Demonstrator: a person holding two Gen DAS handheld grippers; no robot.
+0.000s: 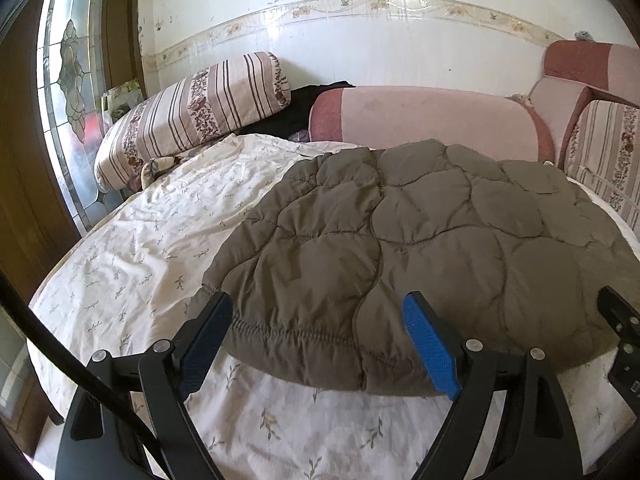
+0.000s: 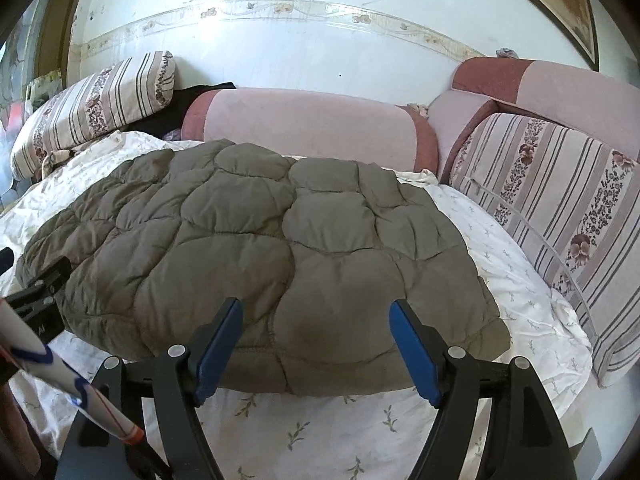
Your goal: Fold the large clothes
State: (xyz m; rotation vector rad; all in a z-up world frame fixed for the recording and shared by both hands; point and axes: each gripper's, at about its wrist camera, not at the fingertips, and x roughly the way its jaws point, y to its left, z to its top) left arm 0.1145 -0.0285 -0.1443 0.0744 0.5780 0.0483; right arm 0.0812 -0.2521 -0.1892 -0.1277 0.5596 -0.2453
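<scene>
A quilted olive jacket (image 1: 420,232) lies spread flat on the bed (image 1: 132,240), over a white sheet printed with small sprigs. Its elastic hem faces the cameras, and its far edge reaches toward a pink bolster (image 1: 420,120) along the wall.

The left tongs (image 1: 324,332) stand released over the near hem, toward the jacket's left corner; the blue pads are wide apart and press on nothing, with the hem lying below and between them. The right tongs (image 2: 316,344) are likewise released (pads well apart, no cloth pinched), poised over the hem nearer the jacket's right side. Whether either set touches the fabric cannot be told.

In the right wrist view the left tongs show at the left edge, just beside the jacket's corner, with a white sleeve (image 2: 60,384) in front of them.

A striped pillow (image 1: 192,112) leans at the bed's far left, with dark cloth (image 1: 296,112) between it and the bolster. A second striped cushion (image 2: 560,216) runs along the bed's right side.
</scene>
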